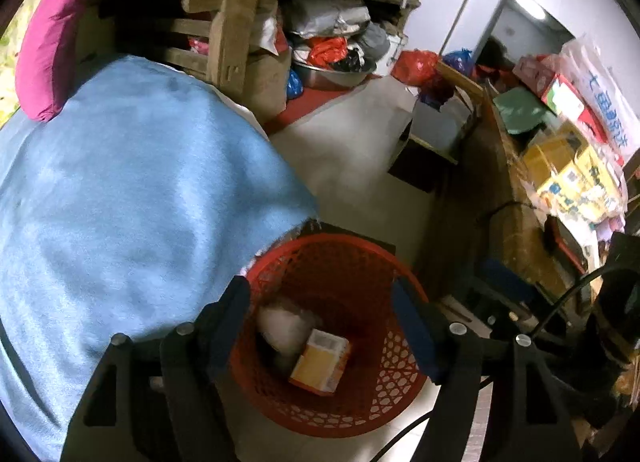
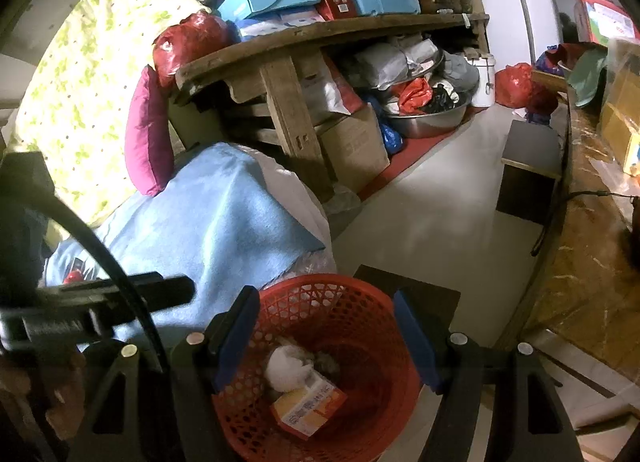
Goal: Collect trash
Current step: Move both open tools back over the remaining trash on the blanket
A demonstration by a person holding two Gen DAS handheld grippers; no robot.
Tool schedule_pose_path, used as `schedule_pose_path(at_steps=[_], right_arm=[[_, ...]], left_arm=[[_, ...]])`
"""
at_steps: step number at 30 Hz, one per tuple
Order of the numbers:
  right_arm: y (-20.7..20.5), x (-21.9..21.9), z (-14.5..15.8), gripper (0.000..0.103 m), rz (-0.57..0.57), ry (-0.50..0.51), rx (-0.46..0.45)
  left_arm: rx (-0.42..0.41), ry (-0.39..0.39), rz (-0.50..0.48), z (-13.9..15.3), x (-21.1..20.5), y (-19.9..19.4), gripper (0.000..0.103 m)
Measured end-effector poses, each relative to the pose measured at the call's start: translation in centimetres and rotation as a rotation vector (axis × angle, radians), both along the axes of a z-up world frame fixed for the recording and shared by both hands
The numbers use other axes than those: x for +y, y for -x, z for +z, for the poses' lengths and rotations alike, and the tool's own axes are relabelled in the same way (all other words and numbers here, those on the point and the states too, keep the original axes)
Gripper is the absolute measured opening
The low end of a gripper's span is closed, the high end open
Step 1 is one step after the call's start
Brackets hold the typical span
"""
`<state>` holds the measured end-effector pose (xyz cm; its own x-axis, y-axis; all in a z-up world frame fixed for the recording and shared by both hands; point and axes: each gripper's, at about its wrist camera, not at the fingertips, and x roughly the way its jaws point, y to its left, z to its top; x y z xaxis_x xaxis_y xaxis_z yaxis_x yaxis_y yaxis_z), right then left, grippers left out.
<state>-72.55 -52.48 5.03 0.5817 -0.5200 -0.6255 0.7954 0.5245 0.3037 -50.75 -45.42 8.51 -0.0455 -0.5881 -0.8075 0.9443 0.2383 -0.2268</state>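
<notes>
Left tongs point(image 1: 320, 322) spread wide over the red mesh basket point(image 1: 396, 390), nothing between the blue pads. Right tongs point(image 2: 326, 326) likewise wide and empty above the same basket point(image 2: 384, 402). Inside, at the bottom: an orange-and-white carton point(image 1: 320, 362) lying flat, touching a crumpled white wad point(image 1: 282, 326) at its 10 o'clock. Just beside the basket at 10 o'clock, a light blue blanket point(image 2: 208, 217). Farther at 12 o'clock, a wooden counter point(image 2: 320, 33) piled with boxes, a steel basin point(image 2: 432, 117) beneath.

Open red basket point(image 1: 372, 262) top; blue blanket point(image 1: 132, 189) crowds one side, wooden counter point(image 1: 508, 229) the other.
</notes>
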Motion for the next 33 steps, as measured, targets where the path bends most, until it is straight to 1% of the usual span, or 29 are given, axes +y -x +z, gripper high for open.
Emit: schedule_pose_path(at_steps=[7,14,18,24,29,33], right_arm=[[-1.3,0.3,0.2,0.073,0.024,0.002,0.010],[-4.0,1.0,0.6,0.073,0.067,-0.002,0.006],[-6.3,1.9,1.3,0.073,0.117,0.018,0.014],[-10.1,3.6,2.8,0.073,0.192,0.050,0.031],[-13.9,5.2,3.6,0.073,0.269,0.074,0.044],[-17.2,6.7,4.2,0.073,0.339,0.089,0.034]], left_arm=[[0.015,0.033,0.095,1.0,2.3,-3.7,0.074],[0.039,0.038,0.211,1.0,6.9,-7.9,0.075],[0.025,0.038,0.259,0.9,9.6,-10.0,0.075],[0.038,0.048,0.355,0.2,14.0,-13.7,0.075],[0.043,0.062,0.459,-0.2,18.1,-17.8,0.075],[0.021,0.071,0.557,0.0,21.0,-22.0,0.075]])
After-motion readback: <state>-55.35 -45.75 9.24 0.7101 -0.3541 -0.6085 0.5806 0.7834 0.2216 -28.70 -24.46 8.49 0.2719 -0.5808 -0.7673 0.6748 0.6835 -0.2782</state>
